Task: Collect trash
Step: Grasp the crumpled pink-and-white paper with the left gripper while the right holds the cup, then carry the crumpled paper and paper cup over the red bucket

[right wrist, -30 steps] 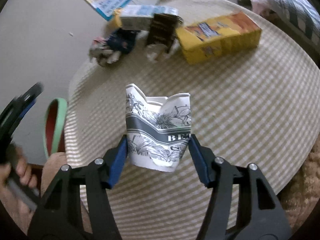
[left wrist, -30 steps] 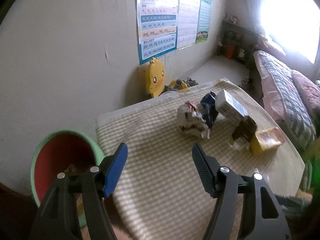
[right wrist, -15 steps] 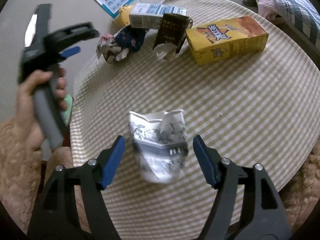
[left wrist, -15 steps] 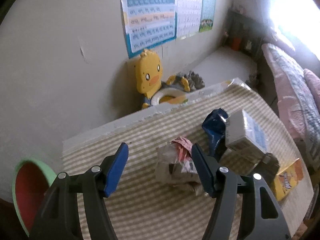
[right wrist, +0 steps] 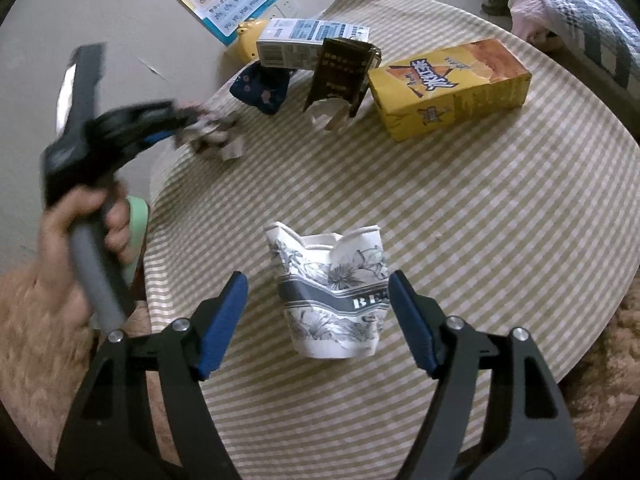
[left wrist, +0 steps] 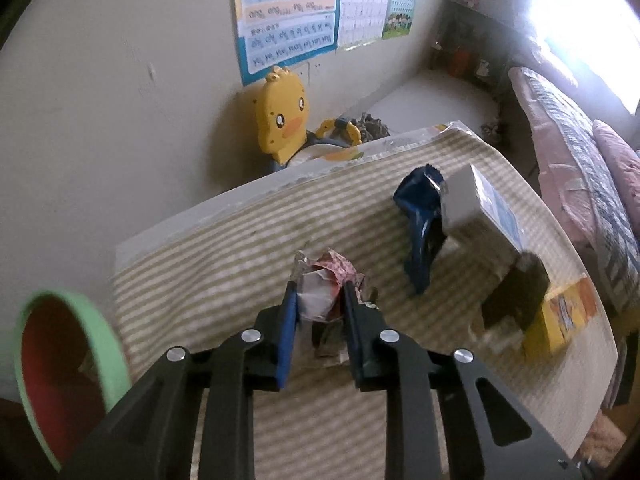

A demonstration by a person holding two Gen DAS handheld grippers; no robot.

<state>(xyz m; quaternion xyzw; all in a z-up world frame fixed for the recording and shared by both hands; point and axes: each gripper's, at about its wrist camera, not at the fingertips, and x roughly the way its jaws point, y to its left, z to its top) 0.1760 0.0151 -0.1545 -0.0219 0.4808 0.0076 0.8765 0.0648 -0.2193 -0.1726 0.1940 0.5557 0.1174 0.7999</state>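
While the left gripper [left wrist: 318, 300] closes on the wrapper [left wrist: 326, 296], the bin [left wrist: 60, 364] waits lower left; the right gripper [right wrist: 316, 308] gapes around the cup [right wrist: 332, 300].

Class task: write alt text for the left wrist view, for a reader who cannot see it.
The left gripper is closing its jaws on a crumpled wrapper on a striped table. A blue packet and white carton lie beyond; a green-rimmed bin stands left.
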